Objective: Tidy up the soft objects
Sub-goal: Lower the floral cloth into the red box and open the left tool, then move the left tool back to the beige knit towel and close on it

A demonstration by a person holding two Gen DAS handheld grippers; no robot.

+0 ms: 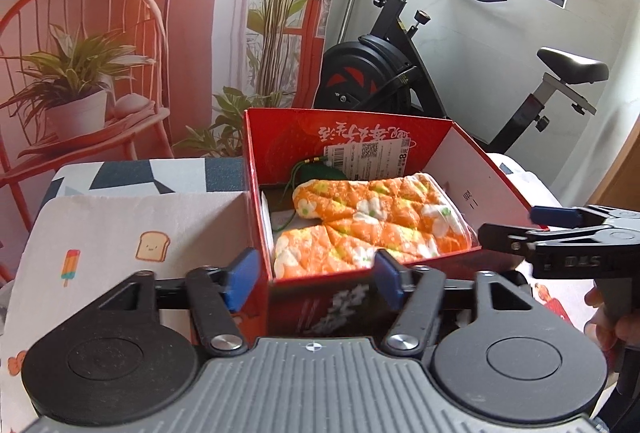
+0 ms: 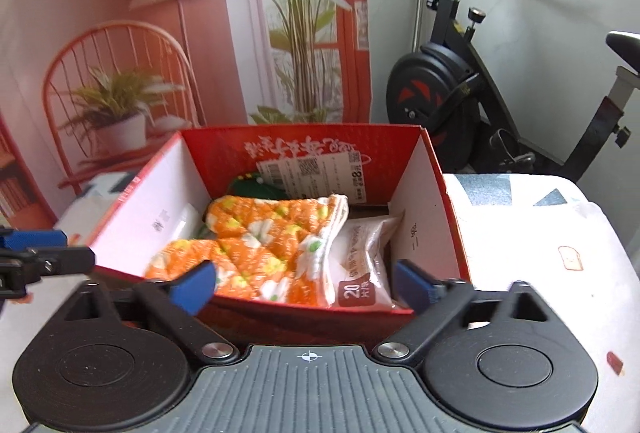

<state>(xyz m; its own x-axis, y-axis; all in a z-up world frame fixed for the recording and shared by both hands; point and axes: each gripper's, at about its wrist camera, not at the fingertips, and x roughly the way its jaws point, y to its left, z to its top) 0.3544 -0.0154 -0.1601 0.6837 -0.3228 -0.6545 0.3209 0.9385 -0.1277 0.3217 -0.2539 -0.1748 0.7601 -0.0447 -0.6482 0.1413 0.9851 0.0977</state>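
The orange floral quilted cloth (image 2: 260, 245) lies inside the red box (image 2: 444, 201) at centre frame, its long axis slanting from lower left to upper right, just ahead of the right hand-held gripper (image 2: 304, 287), which is open and empty at the near wall. The left hand-held gripper (image 1: 312, 277), also open, straddles the box's near-left corner (farther off-axis, I judge). Free room is scarce: a white packet (image 2: 360, 253) fills the right.

The mitt (image 2: 260, 245) lies in the box (image 2: 436, 217), left of the packet (image 2: 360, 257).
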